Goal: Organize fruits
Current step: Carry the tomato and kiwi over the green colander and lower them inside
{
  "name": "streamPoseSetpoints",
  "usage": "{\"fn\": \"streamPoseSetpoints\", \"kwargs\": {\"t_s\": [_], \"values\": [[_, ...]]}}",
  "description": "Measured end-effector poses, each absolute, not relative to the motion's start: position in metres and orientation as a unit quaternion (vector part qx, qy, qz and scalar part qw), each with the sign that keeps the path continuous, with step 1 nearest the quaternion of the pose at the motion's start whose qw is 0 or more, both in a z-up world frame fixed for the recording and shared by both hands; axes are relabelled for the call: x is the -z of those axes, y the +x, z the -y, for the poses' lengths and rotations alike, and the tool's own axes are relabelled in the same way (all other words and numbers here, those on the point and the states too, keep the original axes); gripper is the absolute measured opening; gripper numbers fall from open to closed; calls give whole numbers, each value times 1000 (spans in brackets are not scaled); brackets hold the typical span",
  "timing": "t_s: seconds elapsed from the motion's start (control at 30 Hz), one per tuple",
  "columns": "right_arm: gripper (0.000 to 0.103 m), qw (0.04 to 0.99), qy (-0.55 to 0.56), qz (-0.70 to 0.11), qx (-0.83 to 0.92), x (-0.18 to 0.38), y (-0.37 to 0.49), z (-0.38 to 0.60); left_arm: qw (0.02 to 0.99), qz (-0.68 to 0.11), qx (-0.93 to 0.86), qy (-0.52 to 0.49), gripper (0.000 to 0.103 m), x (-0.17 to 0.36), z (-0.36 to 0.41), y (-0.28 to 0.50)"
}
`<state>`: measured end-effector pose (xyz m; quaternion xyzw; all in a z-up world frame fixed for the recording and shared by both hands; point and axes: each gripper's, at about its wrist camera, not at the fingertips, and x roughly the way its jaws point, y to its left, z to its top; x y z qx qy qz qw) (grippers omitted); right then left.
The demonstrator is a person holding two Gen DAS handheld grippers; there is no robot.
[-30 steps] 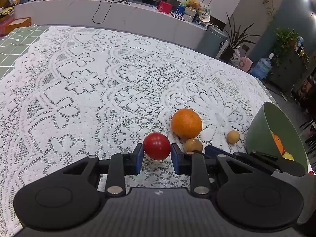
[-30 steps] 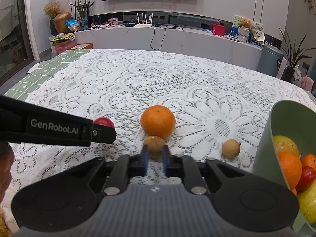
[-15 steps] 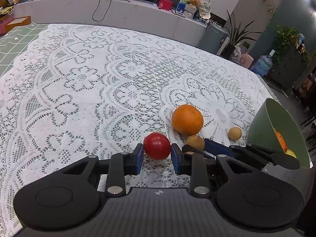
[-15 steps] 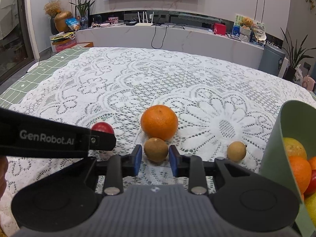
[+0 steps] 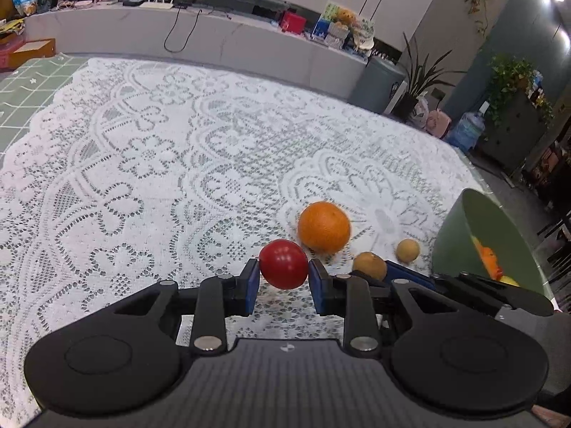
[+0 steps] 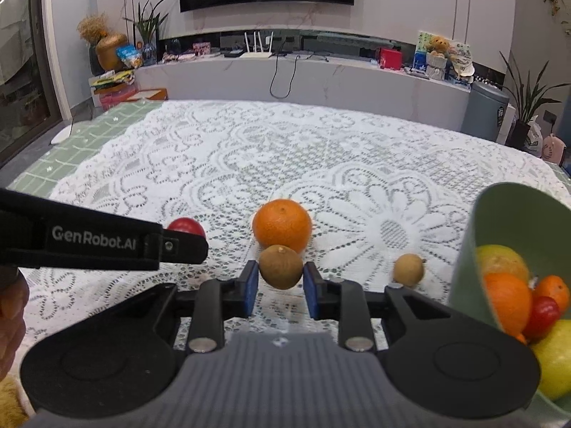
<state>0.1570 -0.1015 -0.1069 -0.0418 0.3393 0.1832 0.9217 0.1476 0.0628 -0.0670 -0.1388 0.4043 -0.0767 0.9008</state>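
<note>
Here we list two grips in hand: our left gripper is clamped on the red fruit, its blue pads pressing both flanks, and our right gripper has just been easing its jaws in on the small brown fruit, which sits pinched between its pads. Both fruits seem to hang just clear of the cloth, near the front of the table. To do this step well, we judge, each load should go up and across to the green bowl at the right — one gripper at a time, since the two stand close side by side and could knock together. The brown fruit is held near the pad tips, so a slow carry suits it, with release low over the pile of citrus and red fruit already in the bowl. Left on the table: one large orange just behind the held pair, one small tan fruit near the bowl. Surface — a white lace tablecloth over green check. Room: long marble shelf with router, wall screen, potted plants.
</note>
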Motion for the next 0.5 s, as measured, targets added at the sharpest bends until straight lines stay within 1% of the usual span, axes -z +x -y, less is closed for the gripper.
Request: {"fn": "streamPoseSetpoints", "kwargs": {"t_s": [0.37, 0.5], "values": [[24, 944, -71, -276, -168, 59, 115, 134, 911, -375, 103, -135, 33, 31, -34, 121], [24, 951, -65, -264, -147, 45, 104, 157, 914, -368, 117, -125, 33, 18, -15, 112]]}}
